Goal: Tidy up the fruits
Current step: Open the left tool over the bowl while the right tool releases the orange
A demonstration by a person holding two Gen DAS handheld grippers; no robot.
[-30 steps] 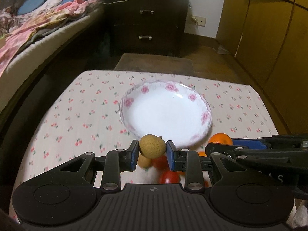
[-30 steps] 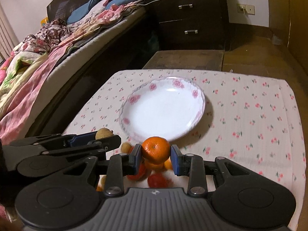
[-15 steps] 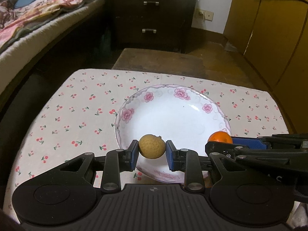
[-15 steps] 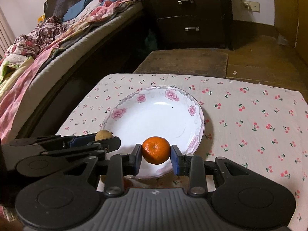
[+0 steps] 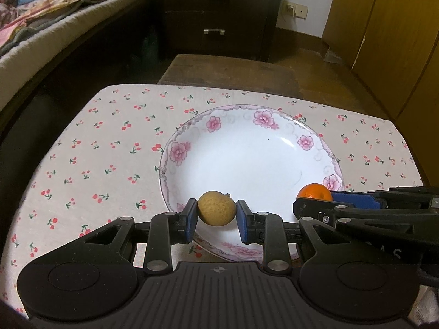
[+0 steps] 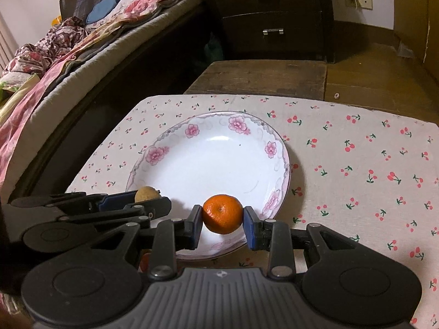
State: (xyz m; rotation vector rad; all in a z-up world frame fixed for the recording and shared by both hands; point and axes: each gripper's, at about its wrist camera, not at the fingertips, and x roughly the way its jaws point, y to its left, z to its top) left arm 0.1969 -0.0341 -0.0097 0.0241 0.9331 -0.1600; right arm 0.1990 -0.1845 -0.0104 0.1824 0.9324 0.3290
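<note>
left gripper [image 5: 216, 218] clamped on a small tan round fruit [image 5: 216, 208], blue pads pressed against both its sides, hanging over the near rim of the white floral plate [image 5: 175, 150]. looks like a longan by its rough brownish skin, little stub at the top

right gripper [image 6: 222, 223] clenched on a mandarin [image 6: 222, 213], pads tight on left and right, held above the near part of the same plate [image 6: 274, 148]. orange skin glossy, navel dot facing the camera

both grippers side by side over the plate's near edge, close but not touching as far as can be told. from the left wrist view, right gripper's black fingers reaching in from the right with the mandarin [image 5: 315, 190] peeking above them. from the right wrist view, left gripper [image 6: 153, 205] coming in from the left, tan fruit [image 6: 146, 194] half hidden behind its finger

plate bowl bare and white, pink flowers round the rim, sitting on a cherry-print tablecloth [image 5: 96, 150]. a sliver of something red-orange [image 6: 145, 260] just showing under the right gripper's left finger, near edge of the plate, too hidden to name

beyond the table: a low wooden bench [image 6: 263, 76], a dark two-drawer nightstand [image 5: 216, 13], a bed [image 6: 82, 41] with rumpled pink bedding along the left
</note>
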